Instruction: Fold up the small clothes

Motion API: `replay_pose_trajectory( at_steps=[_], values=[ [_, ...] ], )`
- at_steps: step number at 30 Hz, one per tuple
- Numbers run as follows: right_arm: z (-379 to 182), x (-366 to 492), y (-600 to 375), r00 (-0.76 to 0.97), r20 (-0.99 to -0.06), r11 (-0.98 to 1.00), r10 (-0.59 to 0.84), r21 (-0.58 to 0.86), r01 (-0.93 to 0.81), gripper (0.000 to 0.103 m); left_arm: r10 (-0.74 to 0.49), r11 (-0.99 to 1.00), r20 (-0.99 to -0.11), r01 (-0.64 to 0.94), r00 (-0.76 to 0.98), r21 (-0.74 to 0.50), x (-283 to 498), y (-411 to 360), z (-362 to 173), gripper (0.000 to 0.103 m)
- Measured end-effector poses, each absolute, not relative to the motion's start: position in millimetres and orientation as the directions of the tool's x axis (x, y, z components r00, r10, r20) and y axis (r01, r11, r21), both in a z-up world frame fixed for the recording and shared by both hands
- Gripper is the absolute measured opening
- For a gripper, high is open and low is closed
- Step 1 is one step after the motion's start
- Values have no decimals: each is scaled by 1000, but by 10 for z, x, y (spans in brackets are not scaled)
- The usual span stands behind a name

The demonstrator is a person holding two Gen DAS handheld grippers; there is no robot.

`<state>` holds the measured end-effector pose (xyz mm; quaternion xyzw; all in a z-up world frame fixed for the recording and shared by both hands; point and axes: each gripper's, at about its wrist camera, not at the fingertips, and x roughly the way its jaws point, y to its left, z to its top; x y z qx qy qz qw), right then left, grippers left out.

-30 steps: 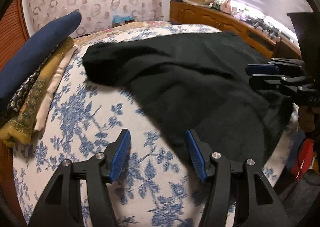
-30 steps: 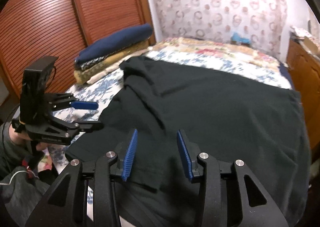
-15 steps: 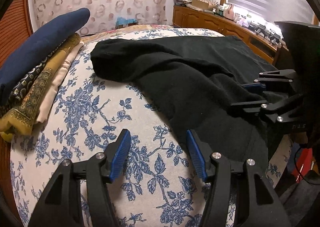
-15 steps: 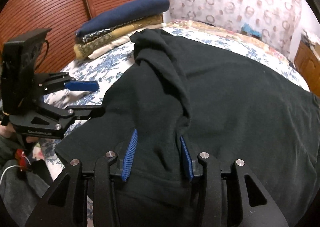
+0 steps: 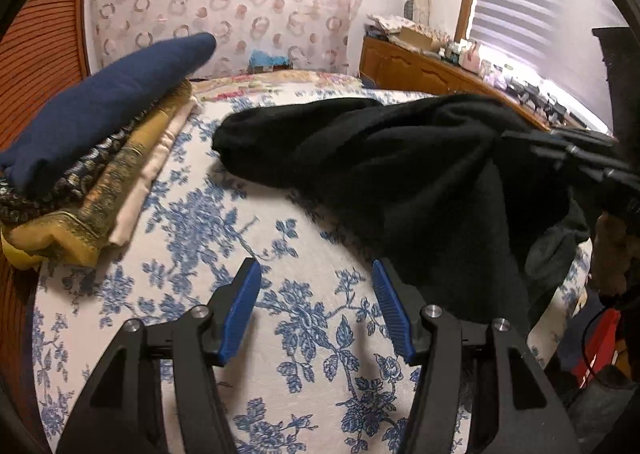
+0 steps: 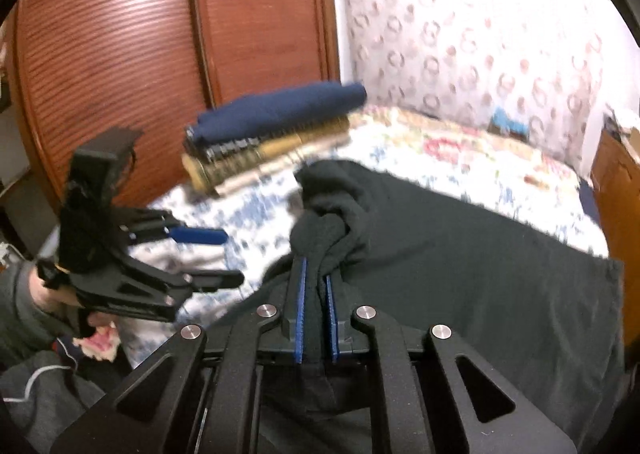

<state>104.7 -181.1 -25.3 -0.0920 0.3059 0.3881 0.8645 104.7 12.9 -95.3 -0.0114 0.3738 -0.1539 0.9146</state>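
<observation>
A black garment [image 5: 400, 182] lies spread over the blue-flowered bedspread [image 5: 192, 238]. In the right wrist view my right gripper [image 6: 316, 270] is shut on a bunched fold of the black garment [image 6: 460, 254] near its front edge, and the cloth rises in a ridge from the pads. The left wrist view shows the same gripper [image 5: 532, 146] at the right, holding that fold off the bed. My left gripper [image 5: 315, 270] hangs open over bare bedspread just left of the garment's edge, with nothing between its fingers. It also shows from the side [image 6: 232, 257] in the right wrist view.
A stack of folded cloths [image 5: 100, 158] topped by a navy piece sits at the bed's left side, in front of wooden louvred doors [image 6: 140, 74]. A wooden dresser [image 5: 420, 66] with small items runs along the right under a window. A person's sleeve [image 6: 24, 306] is at the lower left.
My right gripper went from open over the garment to shut on a fold of it and raised the cloth. My left gripper shifted left off the garment's edge, staying open.
</observation>
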Motion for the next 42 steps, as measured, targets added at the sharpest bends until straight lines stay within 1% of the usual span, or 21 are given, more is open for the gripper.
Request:
replay_pose_trajectory(
  at_steps=[4, 8, 11, 15, 16, 19, 21, 23, 26, 28, 30, 31, 33, 37, 40, 42],
  values=[
    [-21, 978, -1856, 546, -564, 682, 620, 43, -730, 6, -293, 952, -663, 273, 689, -137, 1033, 165, -881, 57],
    [232, 895, -2104, 598, -530, 710, 602, 13, -704, 6, -304, 948, -655, 288, 691, -136, 1062, 128, -836, 57],
    [398, 796, -2471, 656, -512, 759, 555, -10, -650, 6, -320, 941, -646, 309, 693, -135, 1078, 38, -786, 57],
    [482, 649, -3104, 735, -509, 840, 448, -41, -541, 6, -352, 927, -631, 353, 691, -131, 1094, -146, -704, 58],
    [453, 632, -3273, 748, -518, 861, 415, -43, -507, 6, -360, 922, -629, 364, 689, -129, 1101, -205, -683, 58],
    [133, 713, -3740, 722, -610, 908, 327, -9, -419, 6, -376, 914, -624, 386, 685, -126, 1126, -307, -660, 58],
    [-193, 776, -3956, 694, -674, 934, 253, -18, -357, 7, -381, 910, -625, 395, 681, -125, 1133, -356, -649, 57],
    [-418, 809, -4103, 663, -715, 947, 225, -1, -322, 7, -381, 909, -628, 400, 679, -119, 1136, -393, -646, 58],
    [-444, 807, -4172, 672, -710, 956, 209, 5, -293, 16, -377, 909, -633, 402, 677, -111, 1101, -452, -629, 58],
    [-345, 800, -4131, 702, -684, 958, 199, -15, -286, 32, -373, 910, -634, 401, 677, -107, 1093, -460, -622, 58],
    [-225, 765, -4043, 724, -652, 951, 224, -17, -309, 36, -371, 911, -630, 398, 682, -105, 1060, -458, -604, 58],
    [-193, 788, -3995, 727, -644, 947, 237, -14, -322, 40, -371, 911, -628, 398, 684, -106, 1053, -458, -597, 58],
    [-103, 763, -3819, 728, -622, 926, 289, -12, -377, 44, -372, 911, -624, 399, 687, -104, 1025, -471, -569, 58],
    [-148, 850, -3374, 660, -635, 863, 403, 24, -504, 46, -372, 910, -610, 403, 700, -93, 967, -527, -474, 58],
    [-267, 957, -3036, 600, -656, 817, 458, 45, -575, 46, -360, 914, -602, 398, 712, -76, 929, -572, -398, 58],
    [-351, 1037, -2828, 570, -673, 795, 471, 44, -605, 46, -355, 915, -600, 398, 717, -65, 915, -596, -361, 58]
  ],
)
